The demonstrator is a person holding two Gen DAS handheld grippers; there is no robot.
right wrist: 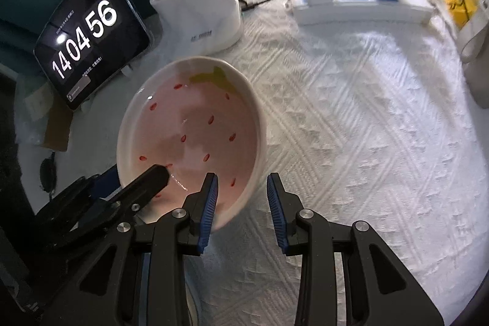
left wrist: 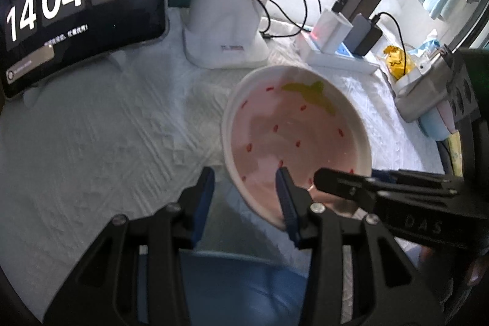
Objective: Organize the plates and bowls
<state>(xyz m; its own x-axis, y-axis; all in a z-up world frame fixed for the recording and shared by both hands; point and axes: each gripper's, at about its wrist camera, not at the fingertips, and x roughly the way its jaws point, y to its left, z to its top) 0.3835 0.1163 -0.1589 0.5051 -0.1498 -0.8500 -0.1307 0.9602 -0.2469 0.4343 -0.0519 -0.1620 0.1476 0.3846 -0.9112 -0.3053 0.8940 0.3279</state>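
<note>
A white bowl (left wrist: 293, 136) (right wrist: 195, 124) with a pink strawberry pattern inside sits on the white quilted cloth (right wrist: 366, 127). My left gripper (left wrist: 244, 194) straddles its left rim, with one blue pad inside the bowl and the other outside over the cloth. My right gripper (right wrist: 243, 197) straddles the opposite rim in the same way. At both grippers a gap shows between pads and rim, so both are open. Each view also shows one of the other gripper's fingers: the right gripper's black finger (left wrist: 336, 181) and the left gripper's black finger (right wrist: 152, 176) both reach into the bowl.
A tablet (left wrist: 76, 5) (right wrist: 88, 42) showing a clock leans at the back left. Beside it stand a white holder (left wrist: 223, 29) and a power strip with chargers and cables (right wrist: 360, 5). A yellow bag (left wrist: 397, 60) lies at the far right. Something blue (left wrist: 229, 280) shows below the left gripper.
</note>
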